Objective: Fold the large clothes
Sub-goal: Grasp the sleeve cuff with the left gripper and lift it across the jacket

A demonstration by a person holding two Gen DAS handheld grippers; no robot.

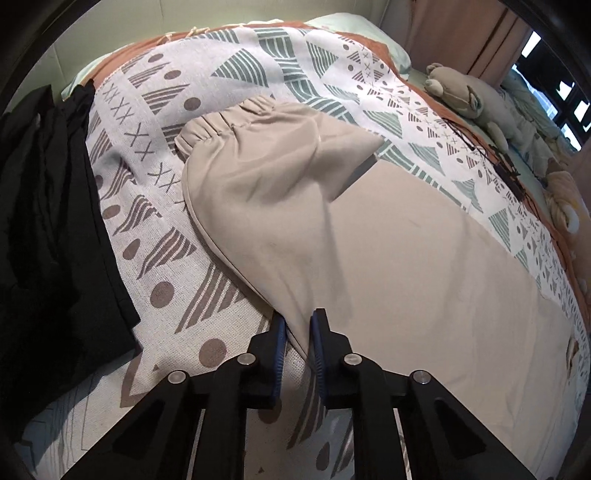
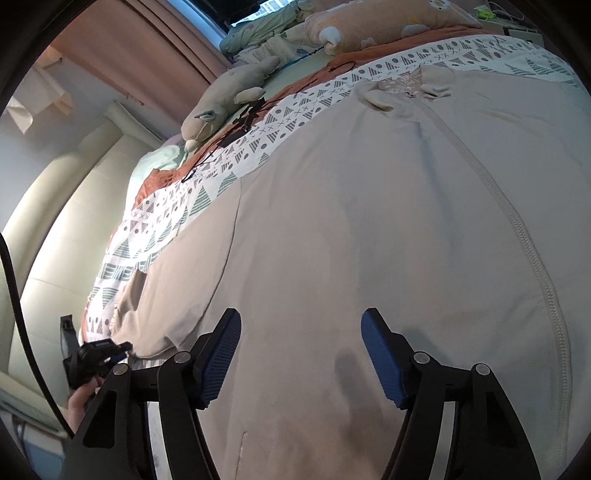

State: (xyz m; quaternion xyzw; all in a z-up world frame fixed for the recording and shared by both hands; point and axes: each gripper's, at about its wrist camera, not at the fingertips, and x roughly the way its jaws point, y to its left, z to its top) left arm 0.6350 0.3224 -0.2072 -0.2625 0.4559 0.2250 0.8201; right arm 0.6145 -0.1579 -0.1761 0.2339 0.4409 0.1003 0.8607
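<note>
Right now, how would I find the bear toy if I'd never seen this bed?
Start at the big bed with the patterned blanket of triangles and dots. Look past the beige jacket to the far edge beside the pink curtain. The grey-beige teddy bear lies there; unlike the peach cushion nearby, it has round ears and limbs.

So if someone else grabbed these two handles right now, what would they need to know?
Left gripper: jaws shut on the edge of the beige jacket, at its sleeve.
Right gripper: jaws open above the jacket body, holding nothing.
The jacket lies spread flat on the patterned blanket, zipper closed; a black garment waits beside it.
Done: one sleeve edge gripped. Left: all the folding.
</note>
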